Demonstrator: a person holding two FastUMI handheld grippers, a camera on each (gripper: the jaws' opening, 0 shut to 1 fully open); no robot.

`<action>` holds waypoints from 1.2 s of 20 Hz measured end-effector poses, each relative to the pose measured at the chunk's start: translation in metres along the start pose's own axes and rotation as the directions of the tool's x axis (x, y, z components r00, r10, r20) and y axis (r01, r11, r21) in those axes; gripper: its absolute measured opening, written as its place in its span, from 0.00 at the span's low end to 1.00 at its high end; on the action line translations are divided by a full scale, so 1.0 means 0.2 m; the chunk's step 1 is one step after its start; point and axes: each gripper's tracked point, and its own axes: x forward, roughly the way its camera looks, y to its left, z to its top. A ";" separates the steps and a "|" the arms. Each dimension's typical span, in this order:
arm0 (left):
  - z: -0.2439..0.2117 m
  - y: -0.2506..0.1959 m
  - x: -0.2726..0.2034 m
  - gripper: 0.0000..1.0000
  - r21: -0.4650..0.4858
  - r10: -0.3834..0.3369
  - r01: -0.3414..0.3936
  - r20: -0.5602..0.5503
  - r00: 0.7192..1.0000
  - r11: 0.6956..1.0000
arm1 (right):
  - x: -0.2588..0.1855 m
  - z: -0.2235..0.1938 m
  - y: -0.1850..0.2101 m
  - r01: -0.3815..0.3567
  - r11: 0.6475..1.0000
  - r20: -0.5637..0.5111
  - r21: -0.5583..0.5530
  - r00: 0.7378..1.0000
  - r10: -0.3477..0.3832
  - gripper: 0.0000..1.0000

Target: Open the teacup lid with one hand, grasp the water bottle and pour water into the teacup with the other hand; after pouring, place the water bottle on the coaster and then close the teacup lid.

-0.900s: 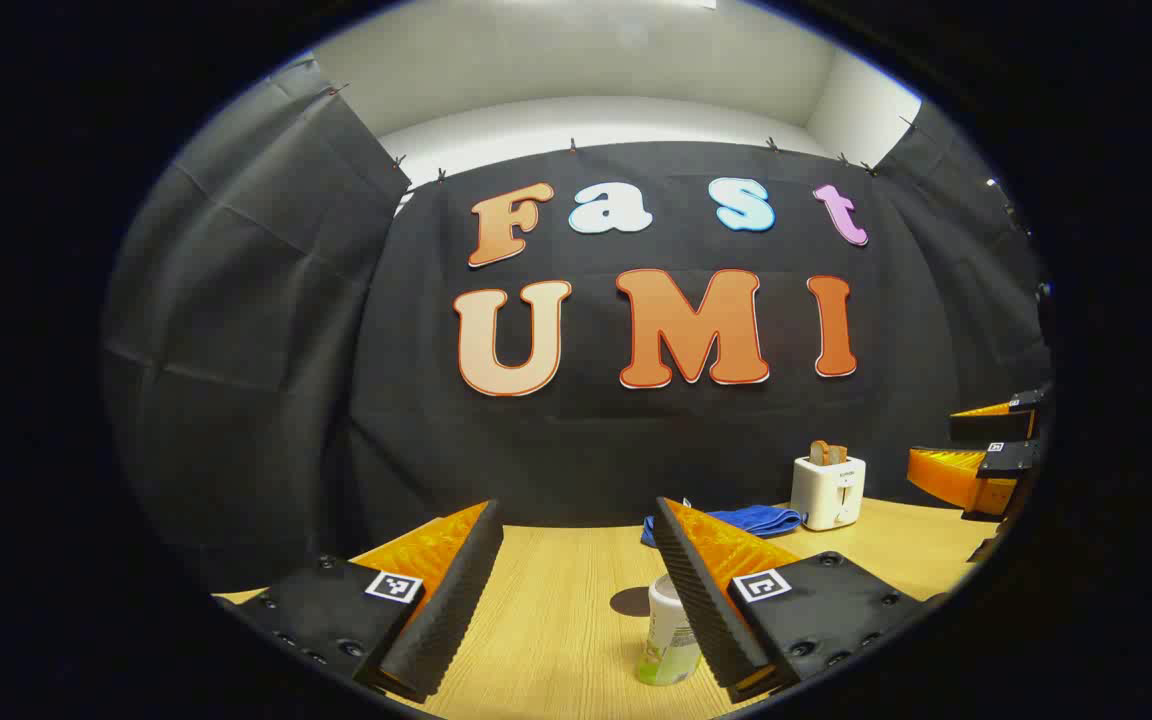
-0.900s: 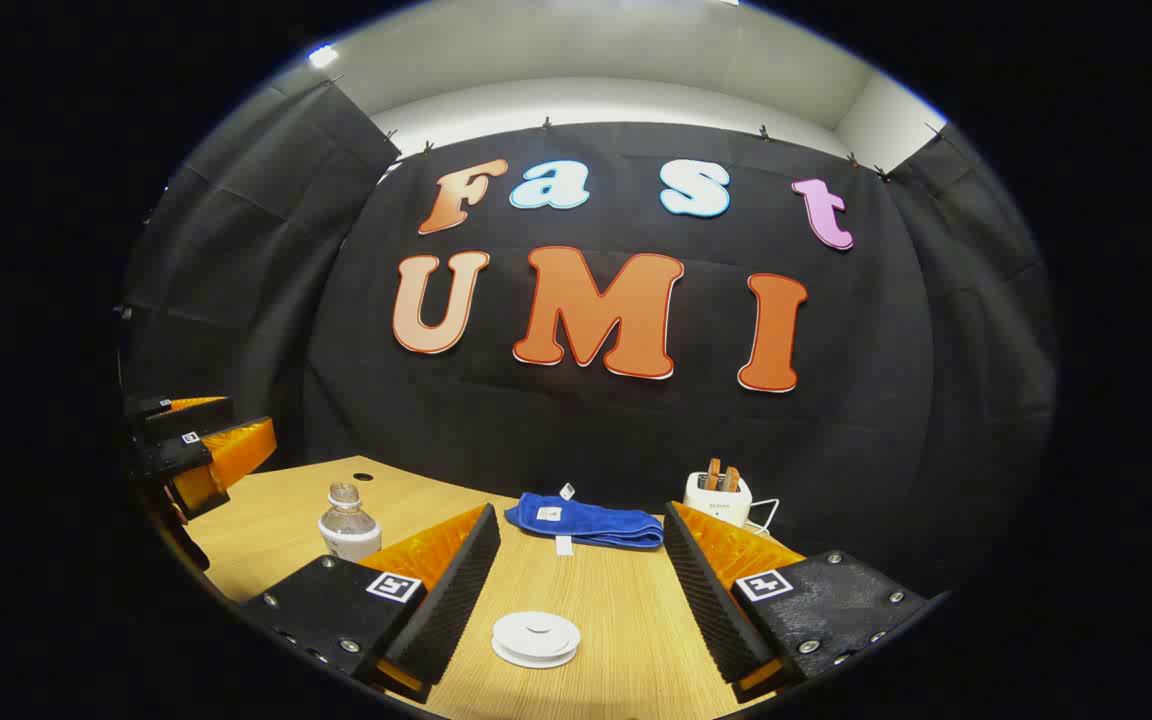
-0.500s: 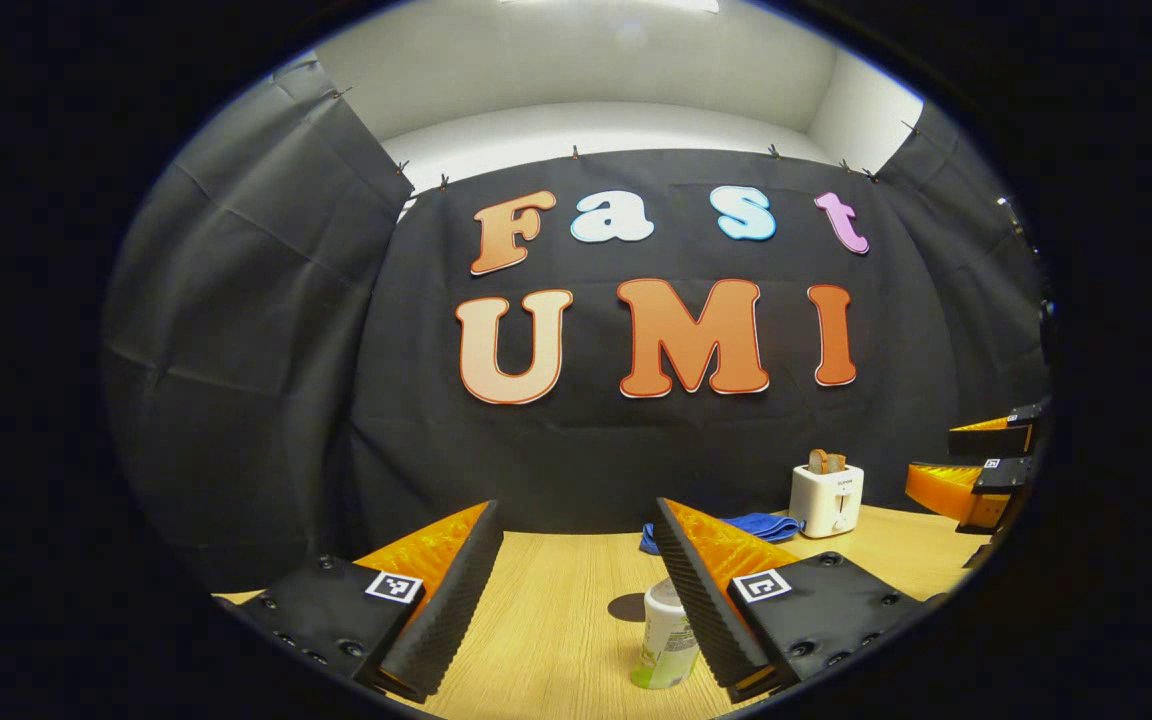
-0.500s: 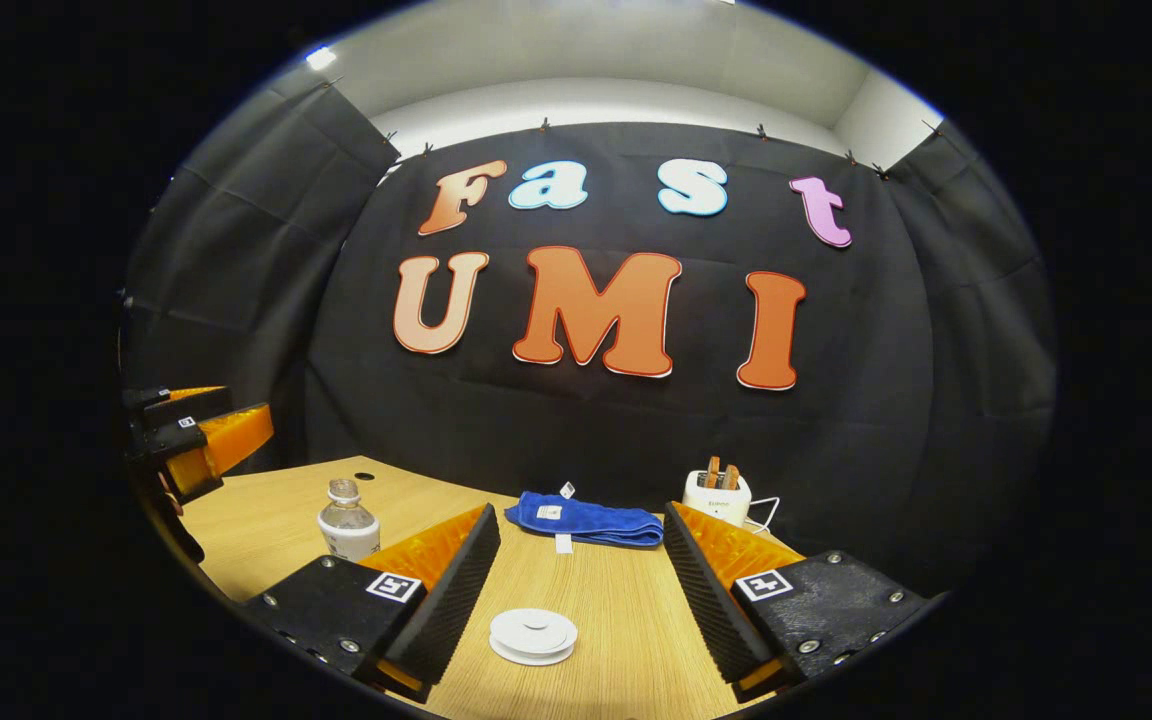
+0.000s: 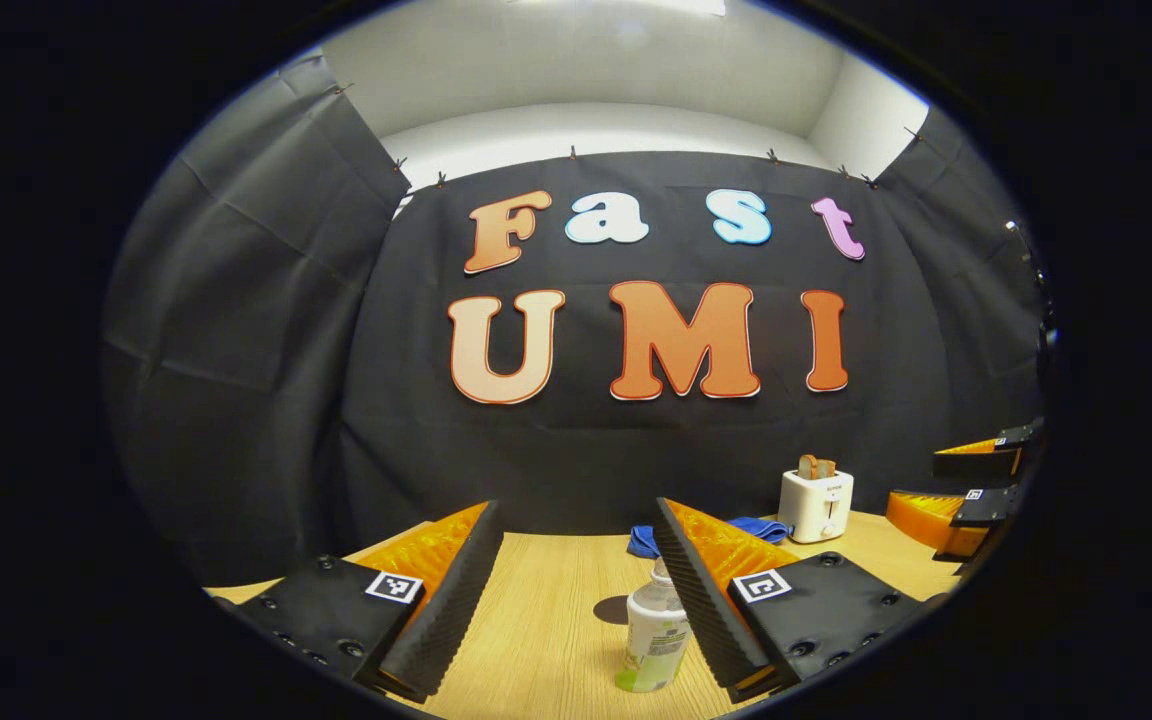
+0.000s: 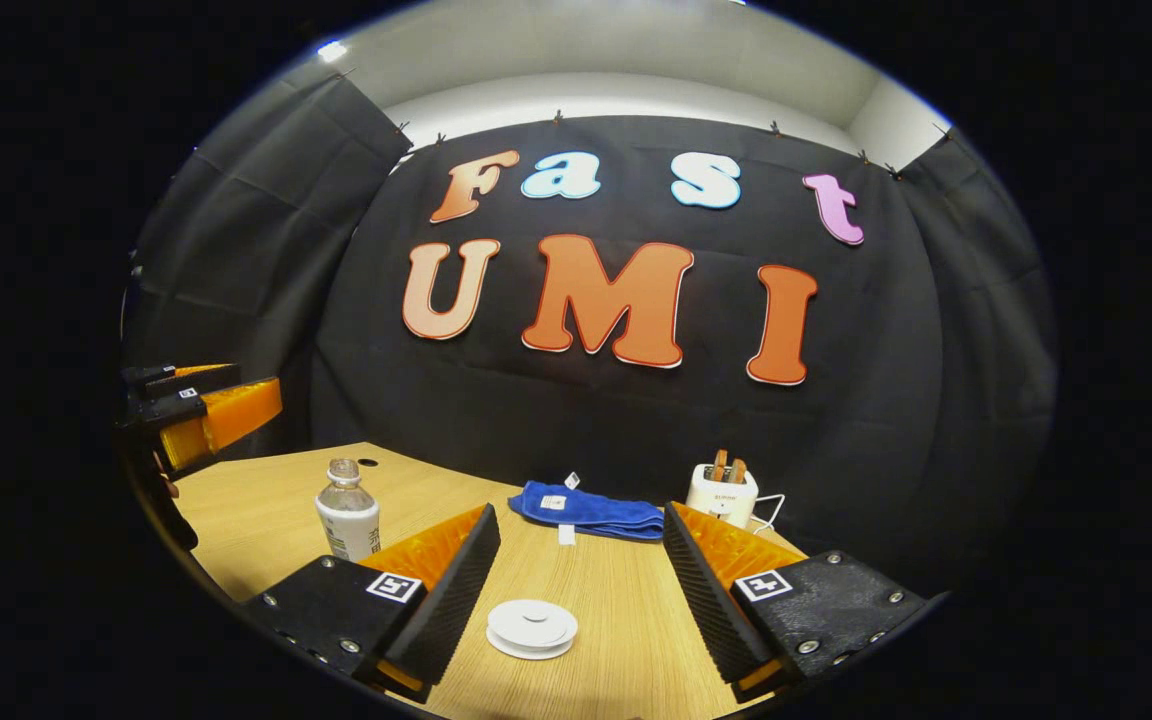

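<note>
A clear water bottle [image 5: 654,635] with a pale label stands on the wooden table [image 5: 546,640], just inside the right finger of my open left gripper [image 5: 576,505], partly hidden by that finger. A small dark round patch [image 5: 614,608] lies flat just behind the bottle. In the right gripper view a white round teacup lid [image 6: 532,628] sits low between the fingers of my open right gripper [image 6: 580,510]. The bottle [image 6: 347,520] stands to the left there, and the left gripper [image 6: 221,415] hovers above the table's left edge. The right gripper [image 5: 941,485] hangs at the far right.
A folded blue towel [image 6: 591,508] lies at the back of the table, with a white toaster [image 6: 723,495] holding toast to its right. The same toaster [image 5: 816,503] and towel [image 5: 761,525] show in the left gripper view. Black cloth walls close the booth.
In the left gripper view the bottle has slid slightly left and shows more, its neck now visible. The right gripper view has tilted a little. Both grippers stay open.
</note>
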 end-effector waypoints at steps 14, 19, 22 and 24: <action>-0.10 0.00 -0.01 0.96 -0.002 -0.018 0.018 -0.025 1.000 1.000 | 0.28 -0.61 0.17 -0.087 0.996 -0.251 -0.006 0.964 0.083 0.80; -0.18 0.00 0.01 0.96 0.020 -0.019 0.020 -0.058 0.998 1.000 | 0.34 -0.77 0.18 -0.092 0.996 -0.343 -0.005 0.936 0.084 0.64; -0.21 -0.01 0.02 0.96 0.013 -0.023 0.024 -0.072 0.997 1.000 | 0.36 -0.79 0.21 -0.110 0.994 -0.353 0.028 0.929 0.113 0.55; -0.23 -0.01 0.02 0.96 0.012 -0.023 0.024 -0.080 0.997 1.000 | 0.36 -0.80 0.23 -0.117 0.992 -0.362 0.056 0.923 0.129 0.46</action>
